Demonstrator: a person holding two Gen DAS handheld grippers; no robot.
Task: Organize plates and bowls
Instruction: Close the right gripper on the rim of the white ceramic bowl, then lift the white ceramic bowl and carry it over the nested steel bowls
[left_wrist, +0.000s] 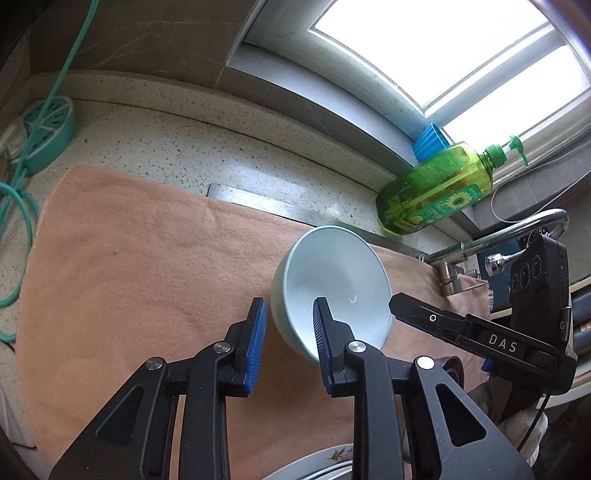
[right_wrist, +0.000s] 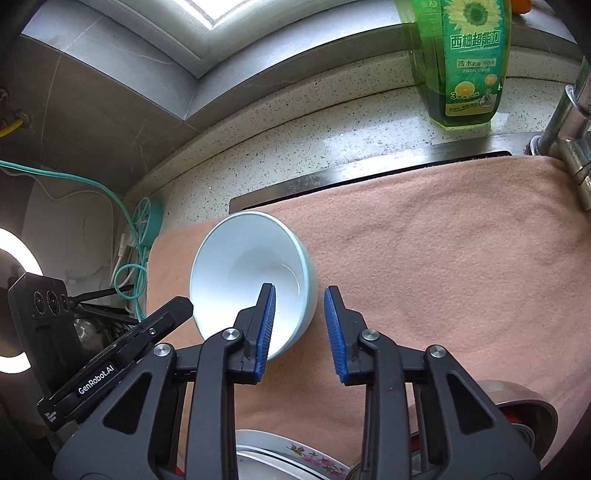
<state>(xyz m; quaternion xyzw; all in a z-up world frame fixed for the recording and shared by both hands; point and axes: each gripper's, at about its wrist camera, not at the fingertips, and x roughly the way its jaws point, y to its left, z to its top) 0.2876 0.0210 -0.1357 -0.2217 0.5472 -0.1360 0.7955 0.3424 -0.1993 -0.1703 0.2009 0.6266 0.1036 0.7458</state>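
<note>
A pale blue bowl (left_wrist: 332, 284) stands upright on a peach towel (left_wrist: 147, 258); it also shows in the right wrist view (right_wrist: 251, 277). My left gripper (left_wrist: 288, 317) is open, its jaws straddling the bowl's left rim, one finger inside and one outside. My right gripper (right_wrist: 299, 306) is open, its jaws straddling the bowl's right rim the same way. The right gripper's body (left_wrist: 480, 336) shows at the right in the left view. A flowered plate (right_wrist: 295, 458) lies at the bottom edge, below the grippers.
A green dish soap bottle (left_wrist: 439, 188) stands at the back by the window. A steel faucet (left_wrist: 517, 232) is at the right. A teal power strip (left_wrist: 48, 133) and cable lie at the left. A dark round pot (right_wrist: 524, 410) sits at the bottom right.
</note>
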